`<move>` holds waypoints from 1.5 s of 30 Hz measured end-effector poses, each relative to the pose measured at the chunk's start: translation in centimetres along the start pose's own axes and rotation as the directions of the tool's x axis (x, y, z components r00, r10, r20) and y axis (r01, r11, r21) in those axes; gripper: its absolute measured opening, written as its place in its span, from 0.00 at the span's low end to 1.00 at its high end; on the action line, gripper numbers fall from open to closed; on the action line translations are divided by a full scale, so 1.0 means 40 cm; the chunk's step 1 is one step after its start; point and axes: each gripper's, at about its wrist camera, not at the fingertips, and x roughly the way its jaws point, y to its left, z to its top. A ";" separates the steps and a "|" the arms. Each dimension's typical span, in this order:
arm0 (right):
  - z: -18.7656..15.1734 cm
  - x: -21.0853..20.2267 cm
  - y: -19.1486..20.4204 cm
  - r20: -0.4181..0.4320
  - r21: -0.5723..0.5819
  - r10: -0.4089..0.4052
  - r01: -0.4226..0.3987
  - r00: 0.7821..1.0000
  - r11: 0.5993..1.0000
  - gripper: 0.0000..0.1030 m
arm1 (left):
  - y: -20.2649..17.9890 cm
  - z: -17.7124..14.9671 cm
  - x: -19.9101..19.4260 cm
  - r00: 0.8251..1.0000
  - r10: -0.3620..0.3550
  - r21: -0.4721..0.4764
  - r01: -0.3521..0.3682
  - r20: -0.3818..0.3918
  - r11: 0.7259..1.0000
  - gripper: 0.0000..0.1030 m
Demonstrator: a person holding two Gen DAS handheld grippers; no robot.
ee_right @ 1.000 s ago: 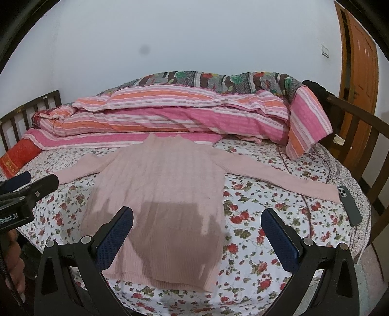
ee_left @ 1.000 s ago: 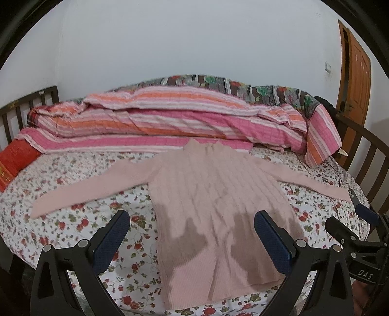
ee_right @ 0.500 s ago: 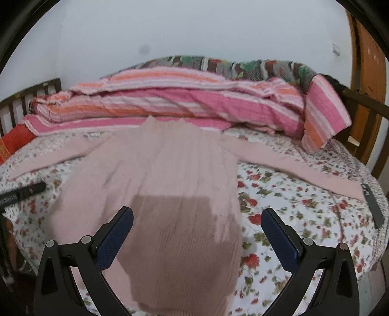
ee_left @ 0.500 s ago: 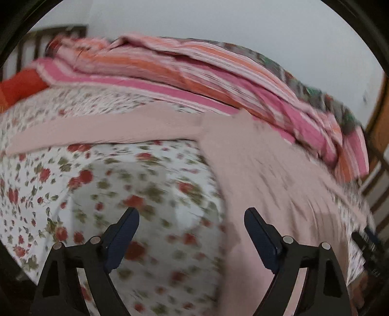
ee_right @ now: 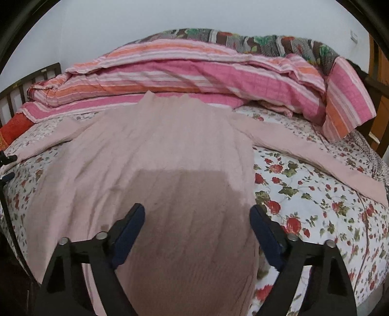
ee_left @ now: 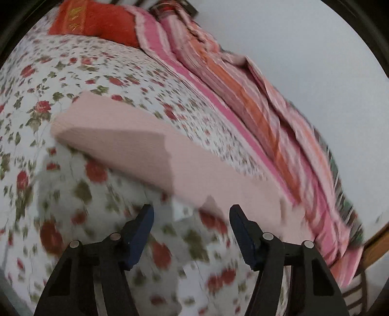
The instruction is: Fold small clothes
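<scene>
On a bed covered by a white sheet [ee_right: 304,184] printed with red roses, a pale pink knitted sweater [ee_right: 155,155] lies flat, front up, with both sleeves spread sideways. No brand, label or readable writing shows on the sweater or the bedding; the red cushion [ee_left: 94,21] at 11 o'clock in the left wrist view carries a gold pattern too blurred to read.

Right wrist view: the right gripper [ee_right: 197,223] hovers above the lower body of the sweater, pointing toward the head of the bed at 12 o'clock. Its two dark blue fingers [ee_right: 130,226] are spread wide apart with nothing between them, and its shadow falls as a dark block on the knit below. One sleeve runs out toward 3 o'clock, reaching the bed's edge. A rolled striped pink and orange quilt [ee_right: 194,75] lies across the bed from 10 to 2 o'clock, touching the sweater's collar. A dark wooden headboard [ee_right: 26,85] shows at 9 o'clock.

Left wrist view: the picture is tilted and blurred. The left gripper [ee_left: 192,218] is over the floral sheet [ee_left: 73,80] just short of the other sleeve [ee_left: 126,141], which crosses the picture from 9 o'clock toward 4 o'clock. Its fingers [ee_left: 139,233] are also wide apart, holding nothing, not touching the sleeve. The striped quilt [ee_left: 255,102] runs diagonally from 12 to 4 o'clock behind it.
</scene>
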 end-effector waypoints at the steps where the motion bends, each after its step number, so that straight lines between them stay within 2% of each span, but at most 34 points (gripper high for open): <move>1: 0.002 0.004 -0.009 -0.004 0.016 0.009 -0.009 1.000 1.000 0.83 | 0.007 0.016 0.010 1.000 0.017 -0.011 -0.017 0.016 1.000 0.58; 6: 0.008 0.012 -0.037 -0.027 0.042 0.028 -0.026 0.999 0.999 0.83 | 0.007 0.064 0.040 0.993 0.104 -0.018 -0.103 0.055 0.995 0.51; 8: 0.007 0.017 -0.051 -0.040 0.046 0.025 -0.023 0.999 0.999 0.83 | 0.002 0.072 0.040 0.980 0.177 -0.016 -0.176 0.094 0.984 0.38; 10: 0.008 0.020 -0.069 -0.048 0.058 0.025 -0.022 0.999 0.998 0.83 | 0.000 0.077 0.034 0.957 0.255 0.012 -0.259 0.136 0.966 0.17; 12: 0.009 0.019 -0.096 -0.043 0.071 0.029 -0.026 0.999 0.997 0.83 | -0.010 0.088 0.038 0.947 0.281 0.048 -0.291 0.153 0.955 0.09; 15: 0.015 0.016 -0.146 -0.014 0.095 0.016 -0.014 1.000 0.995 0.83 | -0.049 0.098 0.031 0.938 0.300 0.090 -0.318 0.173 0.944 0.07; 17: 0.018 0.021 -0.181 -0.007 0.130 0.008 -0.007 1.000 0.992 0.83 | -0.106 0.098 0.016 0.938 0.285 0.132 -0.314 0.200 0.940 0.07; 20: 0.014 0.035 -0.237 -0.013 0.195 0.020 -0.017 1.000 0.981 0.83 | -0.239 0.091 0.012 0.943 0.233 0.233 -0.288 0.236 0.929 0.07; 24: -0.005 0.019 -0.286 0.009 0.244 0.036 -0.037 0.999 0.969 0.83 | -0.479 0.024 0.034 0.961 0.125 0.443 -0.226 0.247 0.867 0.07; 27: -0.011 0.000 -0.314 0.022 0.270 0.034 -0.038 0.999 0.962 0.83 | -0.663 -0.056 0.068 0.982 0.012 0.558 -0.116 0.186 0.821 0.07; 29: -0.012 -0.013 -0.335 0.029 0.295 0.025 -0.032 0.999 0.955 0.83 | -0.786 -0.131 0.102 0.992 -0.062 0.622 -0.022 0.113 0.783 0.07; 30: -0.013 -0.020 -0.347 0.032 0.307 0.020 -0.029 0.999 0.951 0.83 | -0.838 -0.171 0.120 0.994 -0.087 0.648 0.021 0.070 0.761 0.07; 32: -0.015 -0.032 -0.360 0.032 0.313 0.011 -0.021 0.999 0.949 0.83 | -0.943 -0.271 0.163 0.992 -0.120 0.706 0.105 -0.029 0.701 0.07; 34: -0.025 -0.047 -0.372 0.035 0.317 -0.008 -0.004 0.999 0.949 0.83 | -1.017 -0.383 0.207 0.988 -0.127 0.760 0.153 -0.093 0.631 0.07; 37: -0.056 -0.054 -0.388 0.024 0.349 0.015 -0.022 1.000 0.937 0.83 | -1.063 -0.541 0.263 0.986 -0.083 0.824 0.164 -0.142 0.542 0.07; 39: -0.076 -0.049 -0.387 0.003 0.347 0.011 -0.011 1.000 0.938 0.83 | -1.065 -0.616 0.293 0.977 -0.054 0.830 0.202 -0.204 0.520 0.10; 41: -0.088 -0.041 -0.378 -0.019 0.324 0.004 0.003 1.000 0.946 0.83 | -1.061 -0.672 0.326 0.956 0.010 0.825 0.248 -0.293 0.508 0.11; 43: -0.090 -0.038 -0.373 -0.028 0.304 -0.005 0.013 1.000 0.953 0.83 | -1.061 -0.684 0.332 0.942 0.055 0.824 0.262 -0.332 0.502 0.11; 45: -0.078 -0.038 -0.373 -0.015 0.305 0.008 -0.003 1.000 0.952 0.83 | -1.046 -0.662 0.305 0.944 0.026 0.818 0.270 -0.328 0.507 0.13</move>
